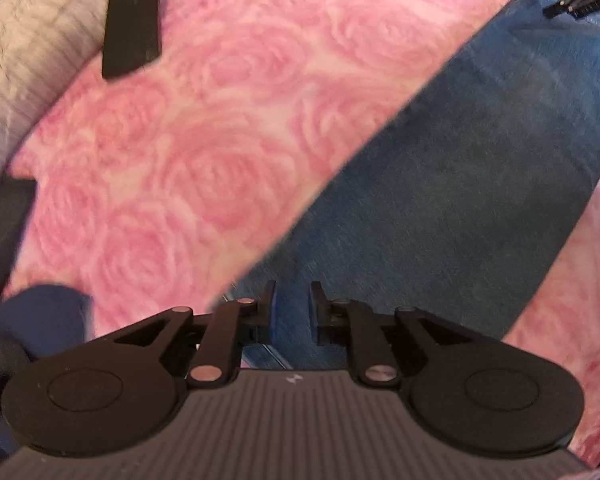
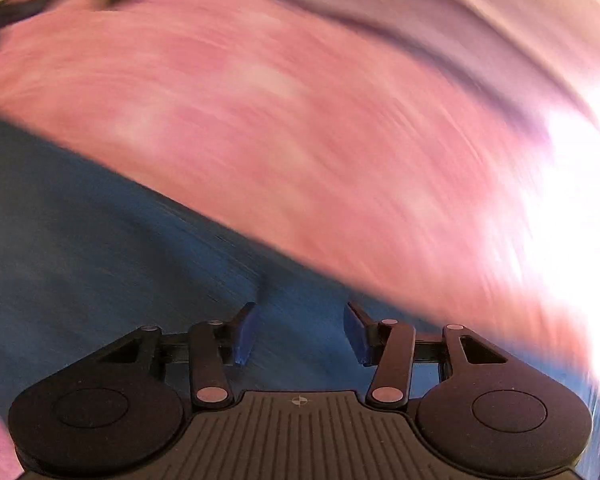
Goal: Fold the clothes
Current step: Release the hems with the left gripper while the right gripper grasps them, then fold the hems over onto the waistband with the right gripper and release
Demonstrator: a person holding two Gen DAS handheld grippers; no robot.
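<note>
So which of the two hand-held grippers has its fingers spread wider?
The right hand-held gripper: a broad gap over the jeans. The left hand-held gripper shows a narrow one.

Home bedroom, my guess from what's under me. I'm over a bed covered by a pink rose-print blanket point(image 1: 188, 152), soft and plush. Grey striped bedding point(image 1: 24, 64) bunches along its far edge. A pair of blue jeans point(image 1: 480, 184) lies spread across the blanket. A flat black rectangular object point(image 1: 132, 26) rests on it too.
</note>
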